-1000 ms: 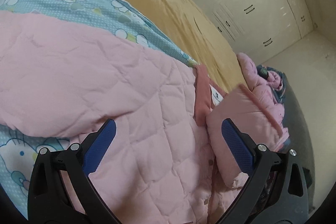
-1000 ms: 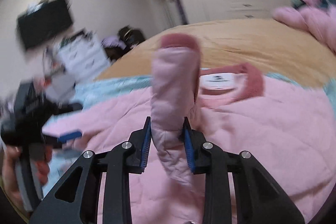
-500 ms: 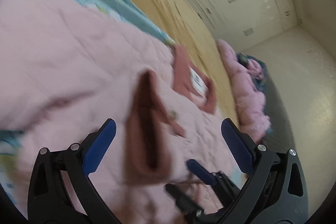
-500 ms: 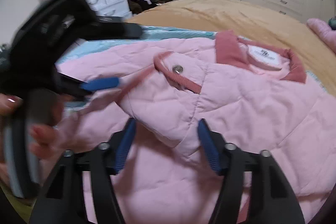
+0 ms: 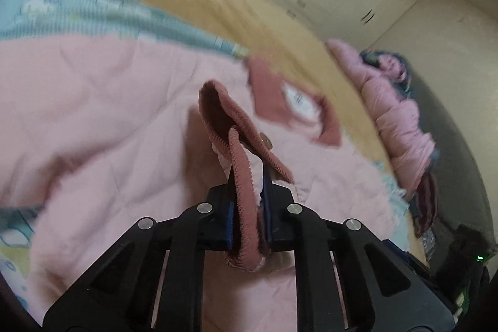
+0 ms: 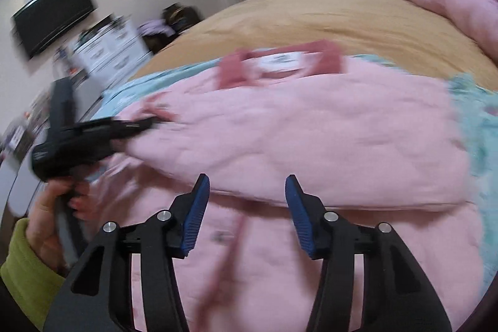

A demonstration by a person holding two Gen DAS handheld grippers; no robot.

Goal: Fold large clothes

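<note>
Now the left gripper (image 5: 247, 176) is clamped on the pink jacket's (image 6: 311, 129) ribbed cuff (image 5: 246, 176) near the bed's (image 6: 311, 17) left edge, while the right gripper (image 6: 246, 207), jaws closing on nothing, hovers over the folded body's near edge.

I see the jacket (image 6: 311, 139) lying flat on a blanket (image 6: 479, 126), and the blanket lies on the bed (image 6: 311, 17). The collar (image 6: 280, 64) is at the far side. Another jacket (image 6: 451, 2) sits behind, far right. The TV (image 6: 53, 17) and drawers (image 6: 109, 52) stand far left.
</note>
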